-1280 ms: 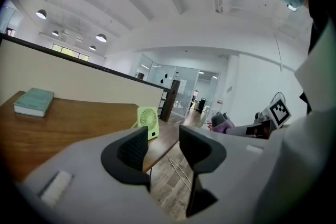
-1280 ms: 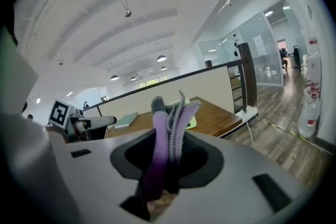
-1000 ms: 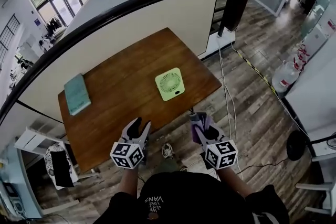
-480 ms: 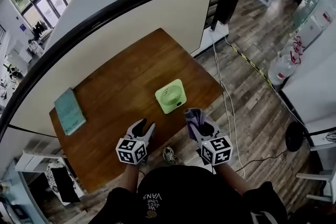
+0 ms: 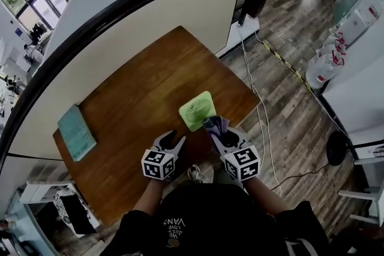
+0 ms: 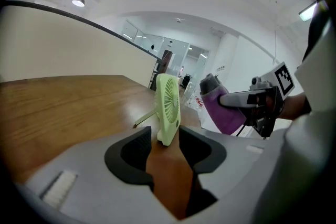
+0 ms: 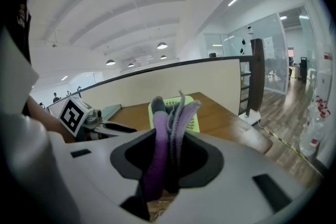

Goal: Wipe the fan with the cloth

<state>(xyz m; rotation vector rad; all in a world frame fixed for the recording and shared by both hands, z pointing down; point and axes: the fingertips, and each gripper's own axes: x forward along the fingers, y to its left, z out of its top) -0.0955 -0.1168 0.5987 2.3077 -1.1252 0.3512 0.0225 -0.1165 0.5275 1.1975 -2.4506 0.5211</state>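
Note:
A light-green square fan (image 5: 195,110) stands tilted on a thin kickstand near the front right of the brown wooden table (image 5: 138,99). In the left gripper view the fan (image 6: 168,106) is edge-on, just beyond my left gripper (image 6: 168,150), which is open with only bare table between its fingers. My right gripper (image 5: 216,130) is shut on a folded purple cloth (image 5: 214,125) that reaches the fan's near edge. In the right gripper view the cloth (image 7: 167,128) sticks up from the jaws and hides most of the fan (image 7: 193,119). My left gripper (image 5: 171,142) sits left of the fan.
A teal book (image 5: 76,133) lies at the table's far left. A cream partition with a dark rail (image 5: 150,15) runs behind the table. Cables (image 5: 258,99) trail over the wooden floor to the right. A shoe (image 5: 194,174) shows under the table edge.
Both grippers have moved forward over the table's front edge toward the fan. The right one has brought the purple cloth up to the fan's near side.

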